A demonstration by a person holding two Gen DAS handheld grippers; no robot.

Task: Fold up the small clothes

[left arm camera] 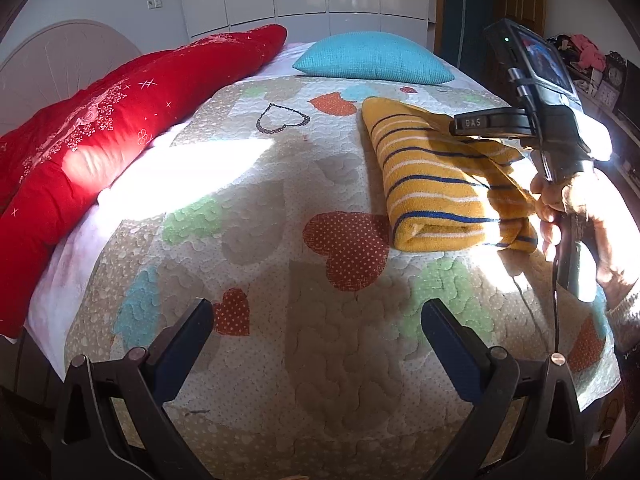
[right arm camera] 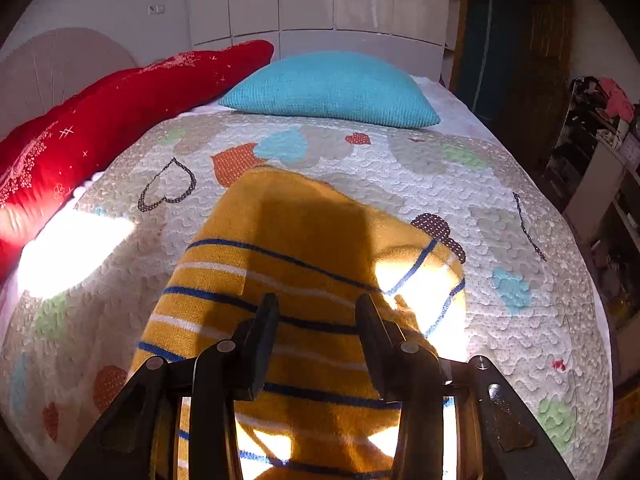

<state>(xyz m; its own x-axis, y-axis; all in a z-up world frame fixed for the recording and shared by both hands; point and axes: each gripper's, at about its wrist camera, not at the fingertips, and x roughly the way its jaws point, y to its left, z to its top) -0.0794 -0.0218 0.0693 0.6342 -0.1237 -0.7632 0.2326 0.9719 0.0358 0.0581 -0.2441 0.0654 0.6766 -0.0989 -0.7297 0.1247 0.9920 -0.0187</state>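
Note:
A yellow garment with blue and white stripes [left arm camera: 440,176] lies folded in a thick bundle on the right of the bed quilt [left arm camera: 280,208]. My left gripper [left arm camera: 316,320] is open and empty, hovering above the quilt's near part, left of the garment. My right gripper [right arm camera: 318,312] is partly open, its fingers just above the folded garment [right arm camera: 304,248] with nothing between them. In the left wrist view the right gripper's body [left arm camera: 532,116] hangs over the garment's right side.
A red quilted bolster [left arm camera: 120,116] runs along the bed's left side. A turquoise pillow [left arm camera: 372,58] lies at the far end. White wardrobes stand behind. Cluttered shelves [right arm camera: 600,152] stand right of the bed. Bright sun patches fall on the quilt.

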